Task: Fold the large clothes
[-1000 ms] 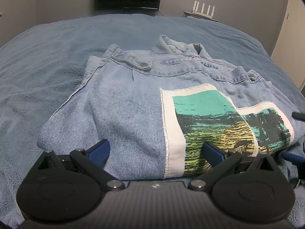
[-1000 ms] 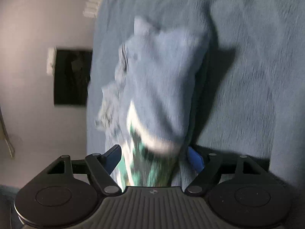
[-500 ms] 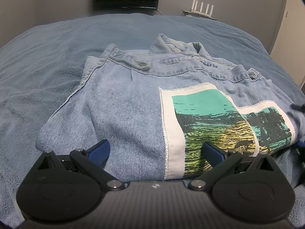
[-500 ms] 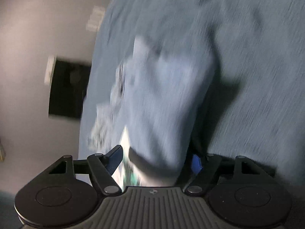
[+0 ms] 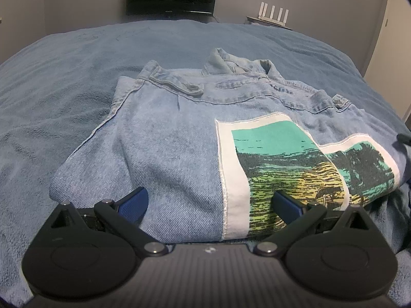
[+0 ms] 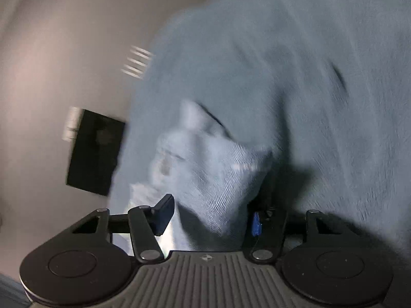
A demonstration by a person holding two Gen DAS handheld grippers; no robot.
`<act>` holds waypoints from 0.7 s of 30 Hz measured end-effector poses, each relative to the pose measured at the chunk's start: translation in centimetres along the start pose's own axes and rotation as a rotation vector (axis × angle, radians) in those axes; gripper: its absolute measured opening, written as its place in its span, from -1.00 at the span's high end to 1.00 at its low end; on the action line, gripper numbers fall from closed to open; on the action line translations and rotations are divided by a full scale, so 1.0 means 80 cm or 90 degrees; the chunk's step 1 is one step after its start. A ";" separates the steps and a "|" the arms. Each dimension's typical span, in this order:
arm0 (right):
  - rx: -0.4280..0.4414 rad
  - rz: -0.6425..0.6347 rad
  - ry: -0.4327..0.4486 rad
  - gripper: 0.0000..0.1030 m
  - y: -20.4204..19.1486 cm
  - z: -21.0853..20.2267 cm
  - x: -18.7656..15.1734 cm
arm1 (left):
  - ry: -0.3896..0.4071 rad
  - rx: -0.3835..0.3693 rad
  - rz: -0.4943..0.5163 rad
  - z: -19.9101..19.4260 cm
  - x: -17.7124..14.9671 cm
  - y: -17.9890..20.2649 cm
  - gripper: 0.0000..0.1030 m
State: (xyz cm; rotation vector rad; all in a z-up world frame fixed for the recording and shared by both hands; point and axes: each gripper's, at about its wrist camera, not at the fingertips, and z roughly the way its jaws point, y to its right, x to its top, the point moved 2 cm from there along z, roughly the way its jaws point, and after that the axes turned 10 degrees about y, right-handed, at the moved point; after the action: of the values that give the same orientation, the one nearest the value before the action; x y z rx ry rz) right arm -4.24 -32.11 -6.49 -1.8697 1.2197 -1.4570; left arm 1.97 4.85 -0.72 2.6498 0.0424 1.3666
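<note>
A bed covered in a blue-grey fleecy blanket (image 5: pixel 77 82) fills most of both views. On it, centre of the left-wrist picture, lies the pale blue denim jacket with a white-bordered teal and yellow printed patch (image 5: pixel 179 138), already folded into a rough rectangle, collar toward the top of the frame.

The left tool (image 5: pixel 209 204) sits low centre with its blue pads apart, straddling the jacket's near edge without pressing on it.

The right tool (image 6: pixel 212 217), bottom centre of its blurred view, has just been closing with a denim corner between its jaws; whether the pads press on it I cannot tell.

To do this fold well, I'd take hold of both corners firmly before lifting, then carry the edges together so the layers stay aligned.
</note>
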 end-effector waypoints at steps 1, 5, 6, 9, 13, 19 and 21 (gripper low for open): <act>0.004 -0.043 0.013 -0.21 -0.012 -0.004 -0.002 | 0.008 0.001 0.000 -0.003 0.001 0.001 -1.00; 0.001 -0.216 0.041 -0.21 -0.054 -0.015 -0.025 | 0.062 -0.004 0.004 -0.023 0.008 0.006 -0.99; 0.007 -0.264 0.051 -0.21 -0.073 -0.020 -0.036 | 0.075 -0.005 0.007 -0.028 0.011 0.008 -0.99; 0.064 -0.339 0.077 -0.21 -0.096 -0.043 -0.036 | 0.096 0.001 0.021 -0.035 0.015 0.018 -0.99; 0.036 -0.186 0.039 -0.31 -0.058 -0.024 -0.008 | 0.113 0.026 0.094 -0.030 0.033 0.057 -0.99; 0.031 -0.068 0.003 -0.41 -0.027 -0.009 0.001 | 0.091 0.058 0.308 0.010 0.019 0.138 -0.99; 0.033 -0.057 0.001 -0.45 -0.023 0.003 0.004 | 0.061 0.072 0.330 0.025 0.000 0.141 -0.98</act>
State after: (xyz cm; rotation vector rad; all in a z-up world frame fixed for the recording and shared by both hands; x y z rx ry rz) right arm -3.34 -31.52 -4.99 -1.9117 1.1005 -1.5222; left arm 3.07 -6.50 -0.13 2.8035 -0.6130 1.6730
